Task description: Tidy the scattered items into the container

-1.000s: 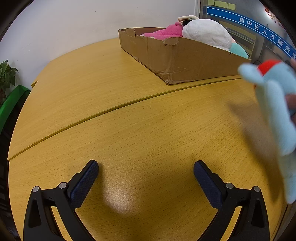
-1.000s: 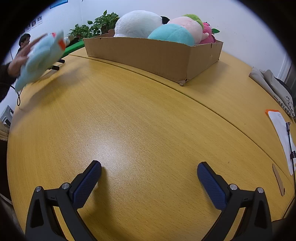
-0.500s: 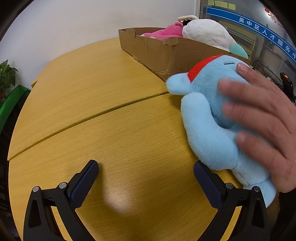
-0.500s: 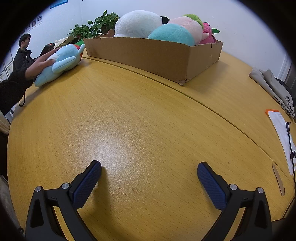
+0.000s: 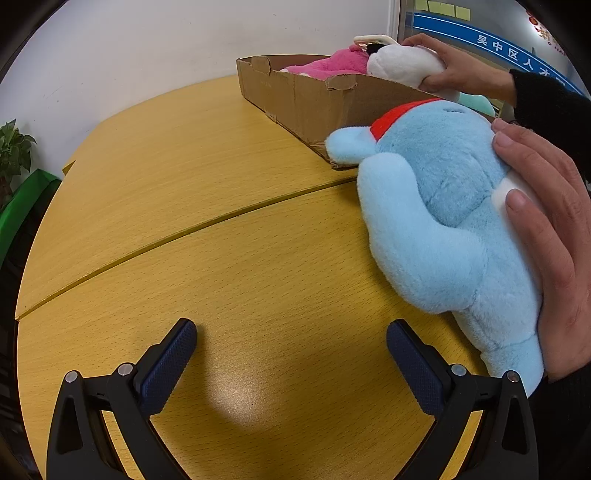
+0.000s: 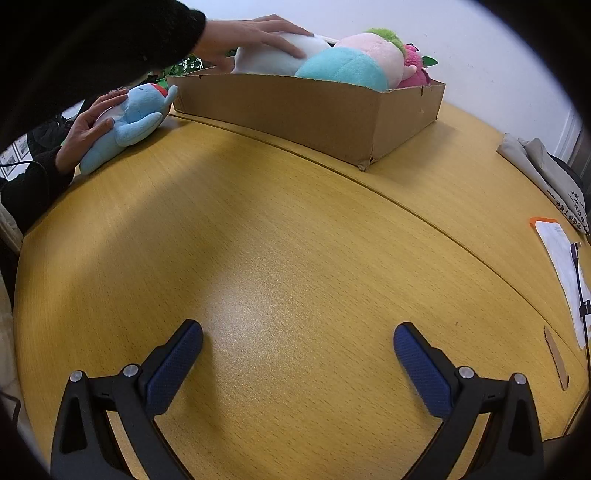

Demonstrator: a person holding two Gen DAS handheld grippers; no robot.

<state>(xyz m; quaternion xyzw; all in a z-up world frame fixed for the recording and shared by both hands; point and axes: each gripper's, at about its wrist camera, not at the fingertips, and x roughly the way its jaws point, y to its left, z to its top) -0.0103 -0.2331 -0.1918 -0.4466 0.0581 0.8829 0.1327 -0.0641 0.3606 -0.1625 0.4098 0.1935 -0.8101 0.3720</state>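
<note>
A light blue plush toy (image 5: 439,221) with a red patch lies on the wooden table (image 5: 221,192), pressed down by a person's hand (image 5: 546,236). It rests just ahead and right of my open left gripper (image 5: 291,347). The same blue plush (image 6: 129,122) shows far left in the right wrist view. A cardboard box (image 6: 314,110) holds several plush toys; another hand (image 6: 255,35) grips the white plush (image 5: 402,66) in it. My right gripper (image 6: 297,350) hovers open over bare tabletop, with nothing between its fingers.
A black sleeve (image 6: 92,48) reaches across the upper left. Papers with an orange edge (image 6: 557,251) and folded grey cloth (image 6: 543,170) lie at the table's right edge. A potted plant (image 5: 11,147) stands beyond the left side of the table.
The person brought the blue plush down onto the table near my left gripper and keeps a hand on it. A second hand reached into the box onto the white plush. Both grippers stayed still.
</note>
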